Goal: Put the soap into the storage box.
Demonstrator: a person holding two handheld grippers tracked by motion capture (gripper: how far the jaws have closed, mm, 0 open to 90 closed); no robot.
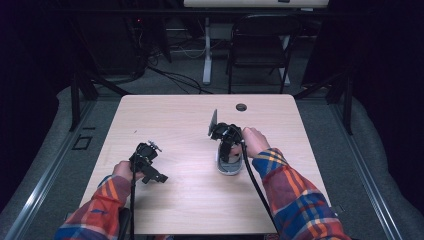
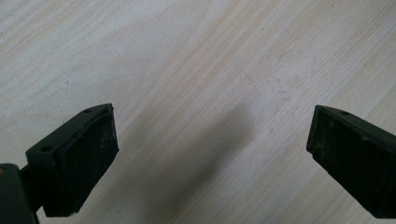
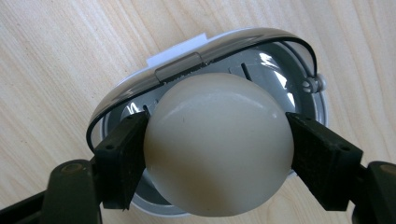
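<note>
While right tongs (image 3: 217, 149) grip egg (image 3: 217, 144), its tip faces camera.

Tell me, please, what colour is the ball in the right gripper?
Cream-white ball, clearest in the right gripper view.

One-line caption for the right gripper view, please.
Right gripper jaws clamp a cream ball over an open grey hinged case on the wooden table.

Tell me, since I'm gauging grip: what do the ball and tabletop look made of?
Ball: smooth, glossy cream shell with soft highlights, likely plastic; the right claw is clamped on it. Tabletop: pale wood-grain, matte, possibly laminate.
</note>
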